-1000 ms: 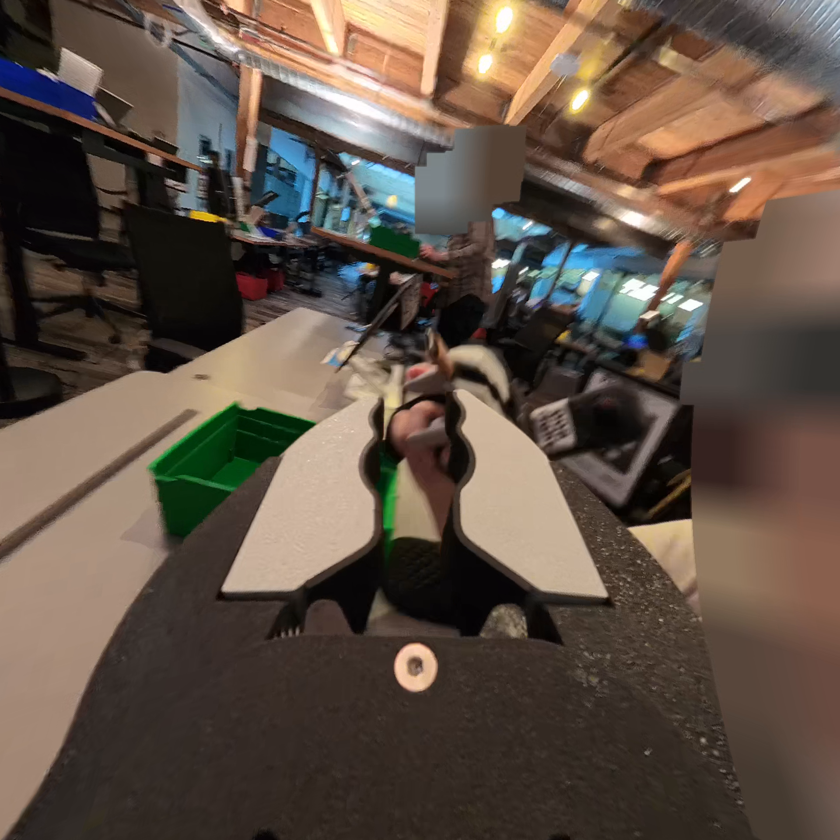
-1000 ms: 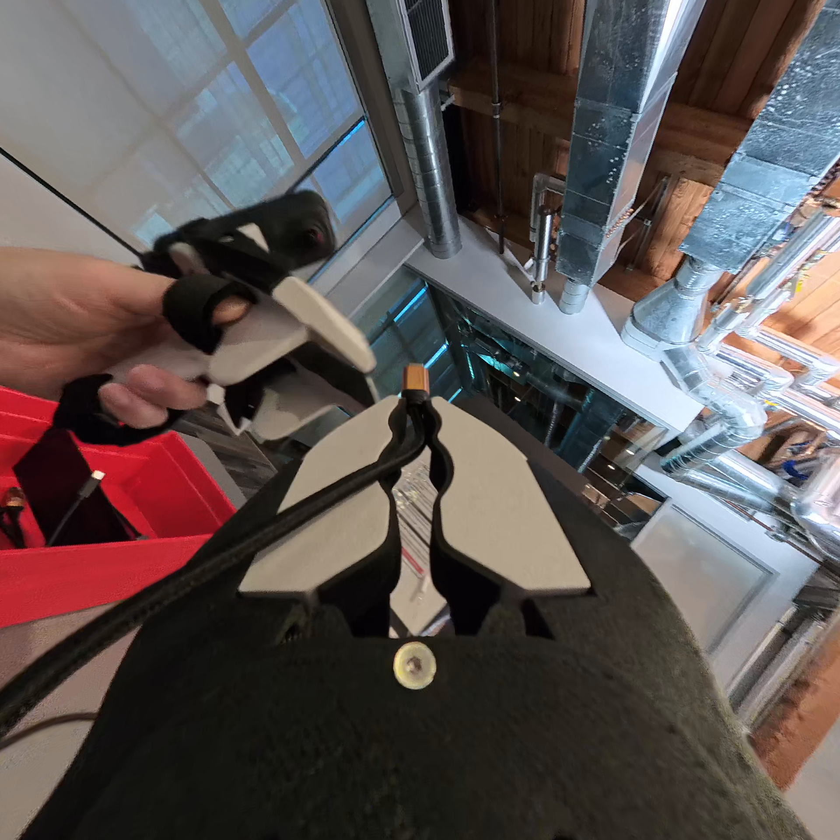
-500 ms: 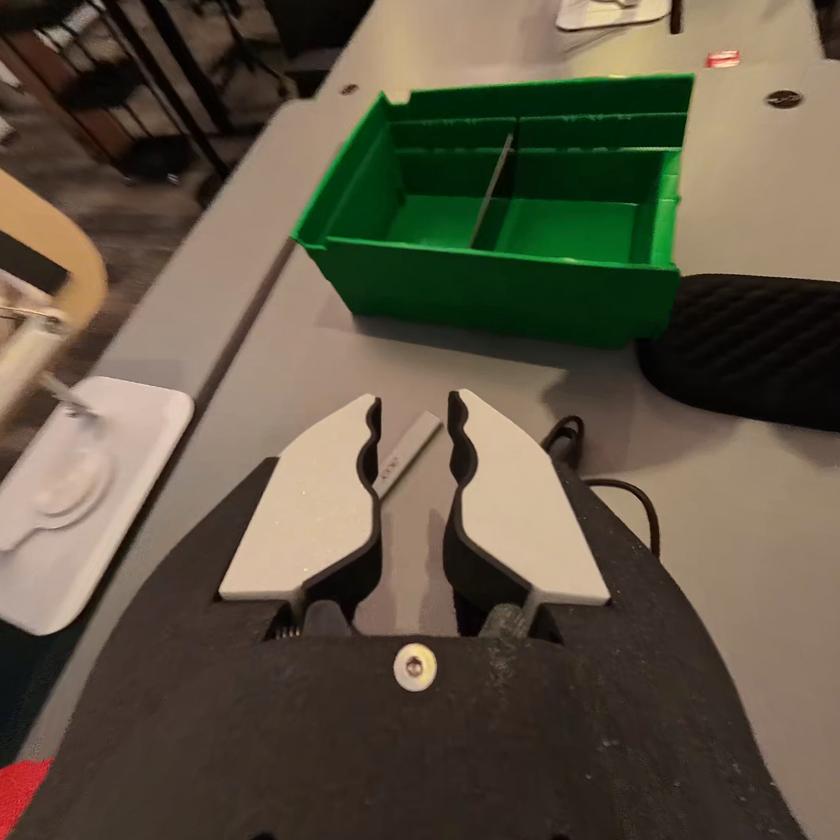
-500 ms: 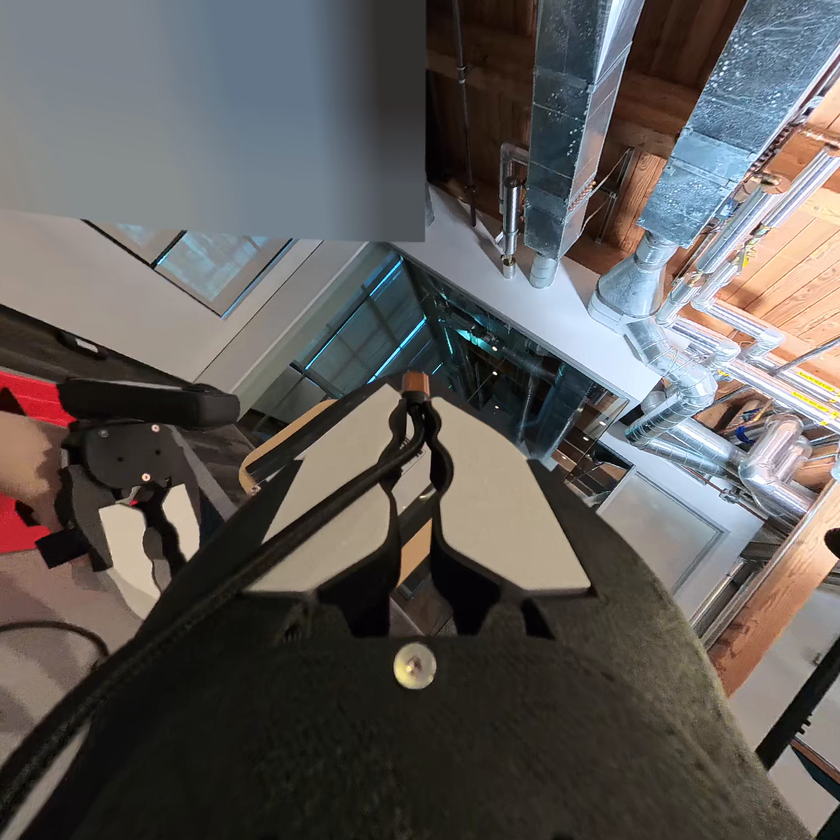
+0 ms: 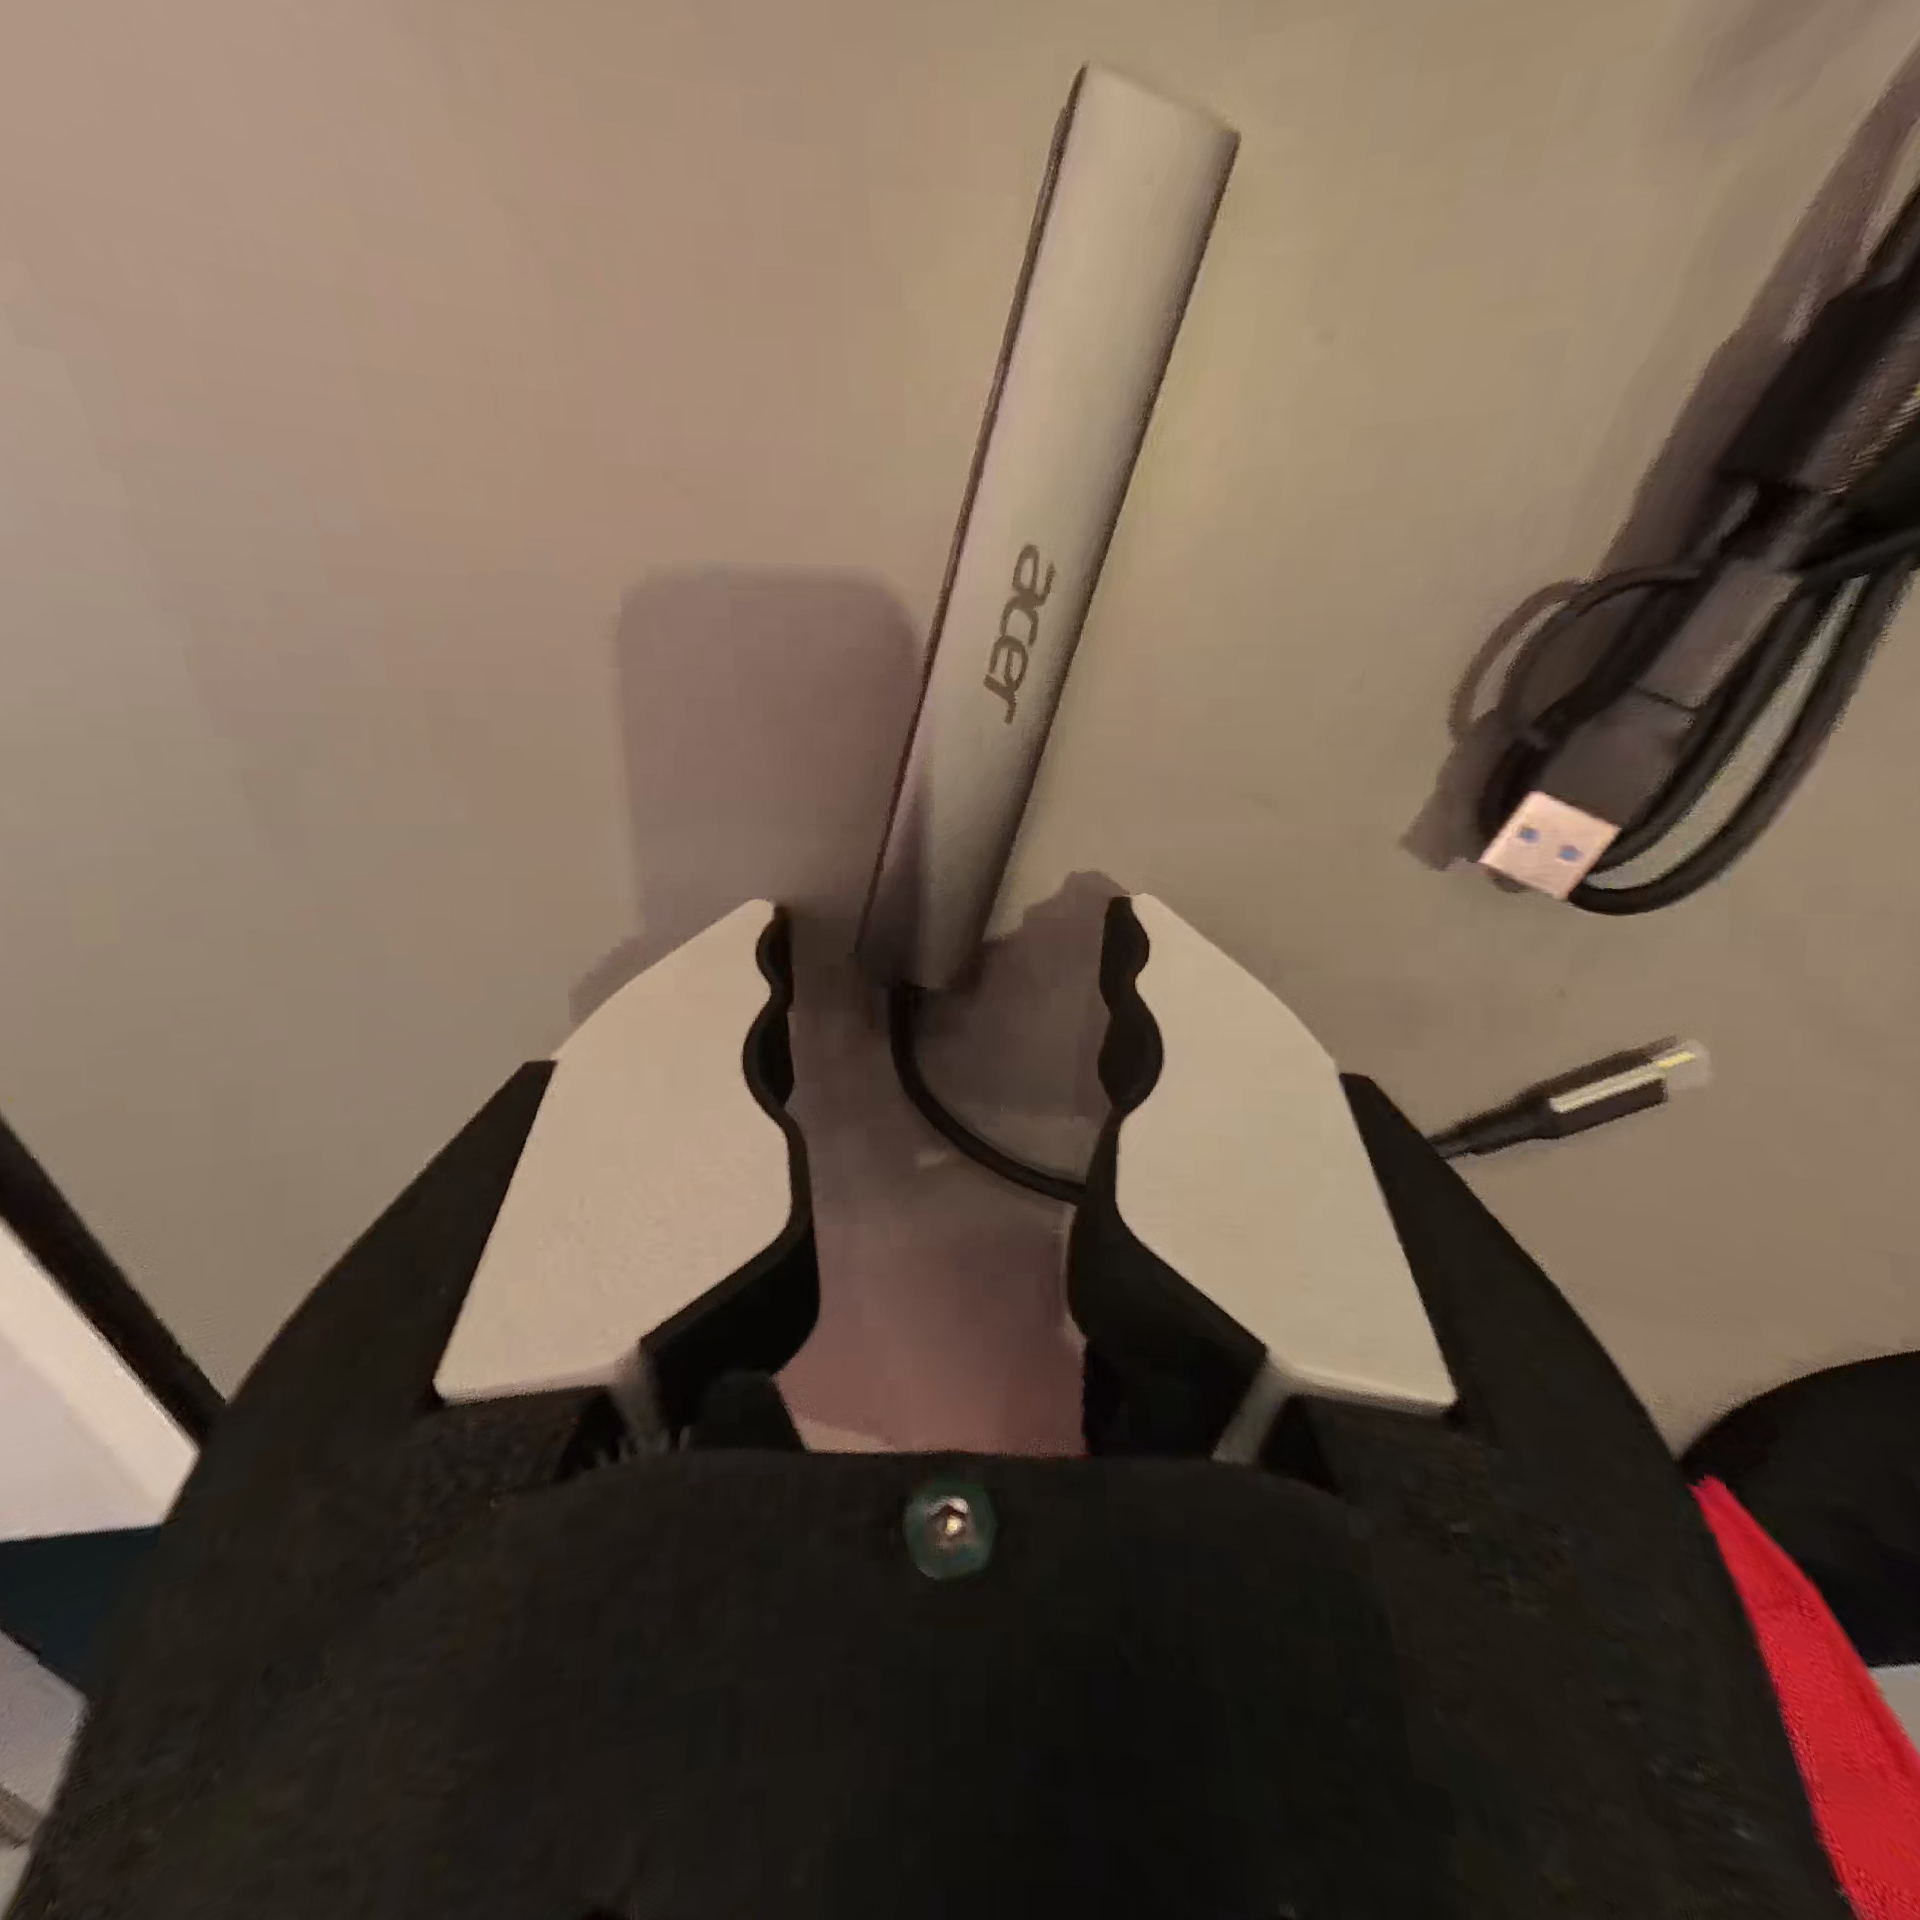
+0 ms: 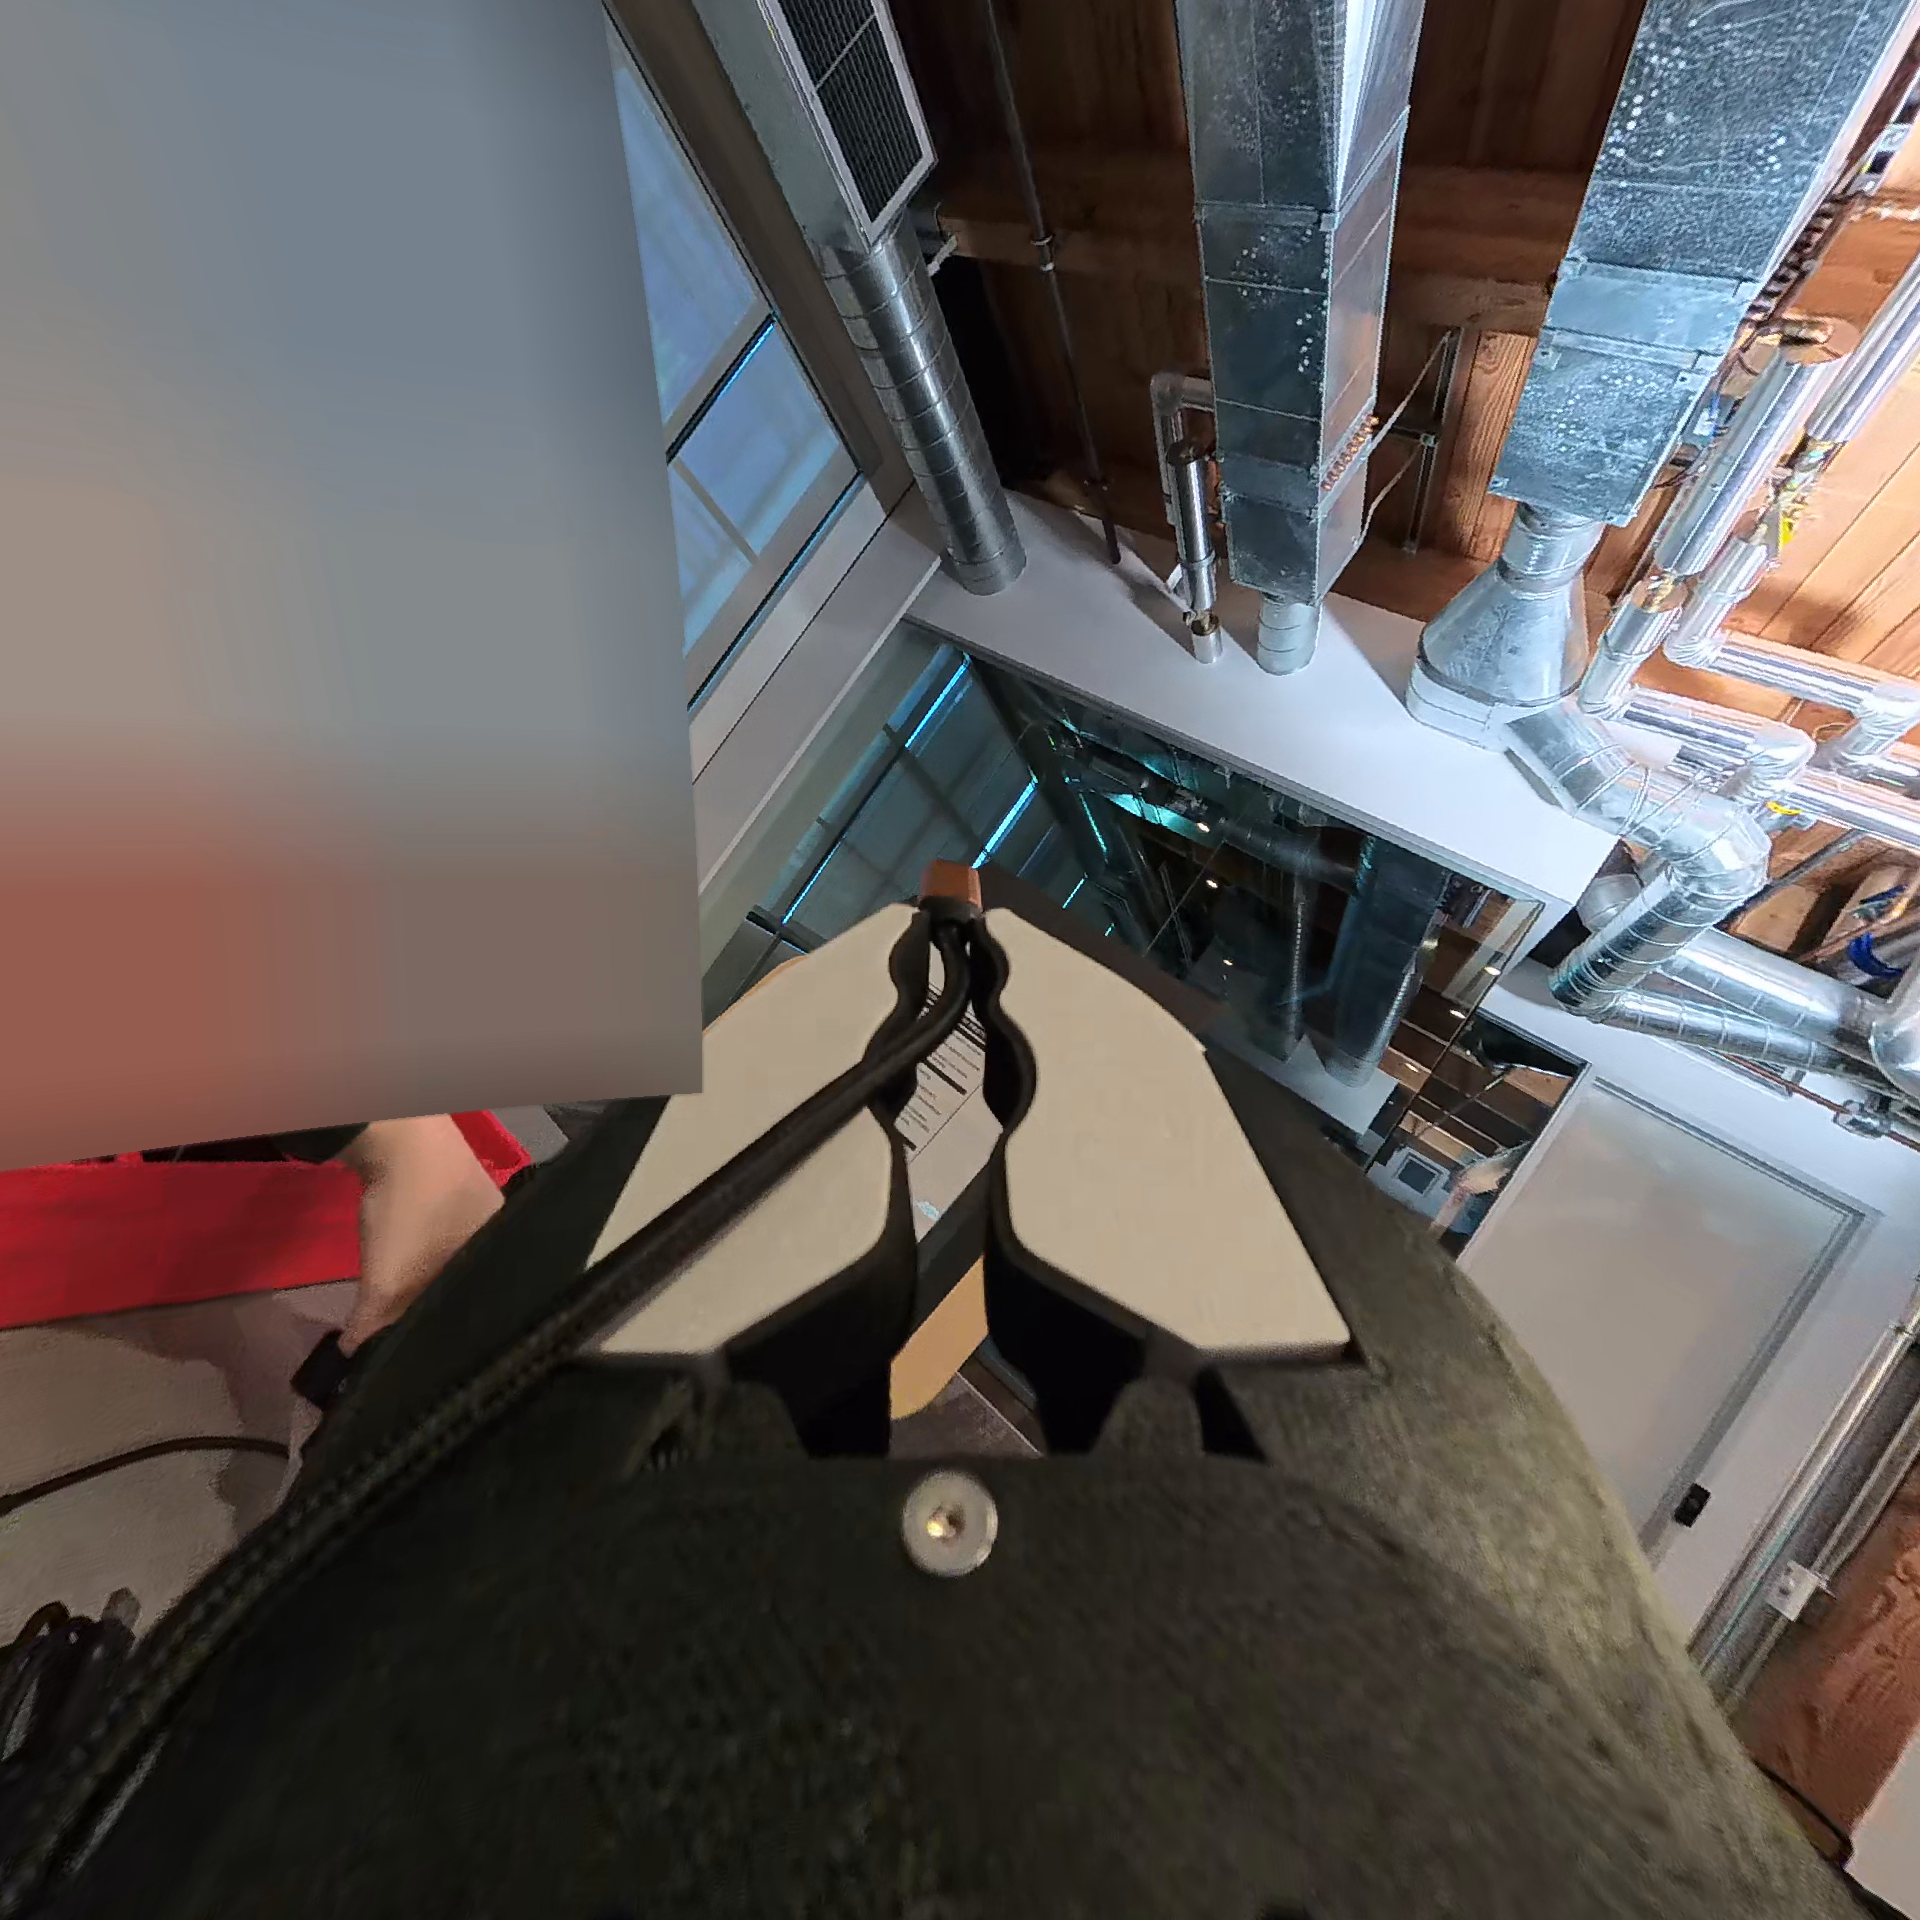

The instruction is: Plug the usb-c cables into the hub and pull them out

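Observation:
In the left wrist view a long grey hub (image 5: 1070, 499) lies flat on the grey table (image 5: 364, 436), its near end just ahead of my left gripper (image 5: 940, 914). The gripper is open and empty, with the hub's thin black tail cable (image 5: 966, 1132) running between the fingers. A loose cable plug (image 5: 1590, 1091) lies to the right. In the right wrist view my right gripper (image 6: 951, 920) points up toward the ceiling and is shut on a black braided usb-c cable (image 6: 727, 1184); its copper-coloured plug (image 6: 951, 883) sticks out past the fingertips.
A bundle of black cable with a silver USB-A plug (image 5: 1548, 842) lies at the right of the table. A red bin (image 6: 177, 1226) and a person's hand (image 6: 416, 1205) show low left in the right wrist view. A white pad (image 5: 62, 1382) sits at the left edge. The gap from one gripper's tips to the other's is roughly 45 centimetres.
My left gripper swung down from facing the room to the table, closed in on the hub and opened wider. My right gripper stayed shut on the cable, pointing upward, and shifted only slightly.

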`<act>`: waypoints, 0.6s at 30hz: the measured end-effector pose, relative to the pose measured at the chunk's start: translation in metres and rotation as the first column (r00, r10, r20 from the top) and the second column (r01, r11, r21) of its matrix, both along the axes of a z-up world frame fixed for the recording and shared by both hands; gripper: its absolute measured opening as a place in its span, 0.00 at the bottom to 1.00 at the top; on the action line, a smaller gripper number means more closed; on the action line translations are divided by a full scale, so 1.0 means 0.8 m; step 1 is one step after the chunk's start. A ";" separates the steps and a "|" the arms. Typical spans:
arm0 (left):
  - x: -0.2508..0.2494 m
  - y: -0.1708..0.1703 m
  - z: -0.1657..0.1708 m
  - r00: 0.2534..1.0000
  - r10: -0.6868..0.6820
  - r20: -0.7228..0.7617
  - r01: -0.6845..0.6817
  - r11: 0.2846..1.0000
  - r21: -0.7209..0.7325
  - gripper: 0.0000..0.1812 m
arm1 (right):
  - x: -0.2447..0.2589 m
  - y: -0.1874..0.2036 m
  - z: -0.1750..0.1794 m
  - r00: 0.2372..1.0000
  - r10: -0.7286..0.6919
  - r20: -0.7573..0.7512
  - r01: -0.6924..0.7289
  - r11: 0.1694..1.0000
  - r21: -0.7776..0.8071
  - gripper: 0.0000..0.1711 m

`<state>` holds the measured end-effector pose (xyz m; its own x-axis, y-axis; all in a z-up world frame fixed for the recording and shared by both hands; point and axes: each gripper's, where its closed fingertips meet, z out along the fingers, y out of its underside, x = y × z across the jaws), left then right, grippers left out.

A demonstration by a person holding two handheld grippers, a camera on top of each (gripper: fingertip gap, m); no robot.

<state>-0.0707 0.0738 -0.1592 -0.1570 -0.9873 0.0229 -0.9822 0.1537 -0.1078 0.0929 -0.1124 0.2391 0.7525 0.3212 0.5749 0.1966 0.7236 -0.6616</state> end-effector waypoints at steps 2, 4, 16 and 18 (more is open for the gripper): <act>0.005 0.003 -0.003 0.999 -0.040 0.010 0.040 0.999 0.025 0.26 | -0.002 -0.001 -0.001 1.000 0.014 0.004 -0.014 1.000 0.000 0.04; 0.006 0.004 -0.003 0.999 -0.048 -0.002 0.048 0.998 0.030 0.13 | -0.001 0.000 -0.001 1.000 0.017 0.004 -0.017 1.000 0.000 0.04; 0.003 0.075 0.115 0.997 -0.048 -0.067 0.078 0.823 0.563 0.12 | 0.009 0.000 -0.001 0.999 0.037 -0.023 -0.037 0.999 -0.001 0.04; 0.005 0.095 0.168 0.997 -0.056 -0.052 0.076 0.662 0.746 0.12 | 0.008 0.001 -0.001 0.999 0.036 -0.021 -0.036 0.999 -0.002 0.04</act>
<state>-0.0665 0.1500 -0.0249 -0.2314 -0.6617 -0.7131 -0.9669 0.2371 0.0937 0.0994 -0.1117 0.2383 0.7524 0.3494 0.5584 0.1566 0.7285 -0.6669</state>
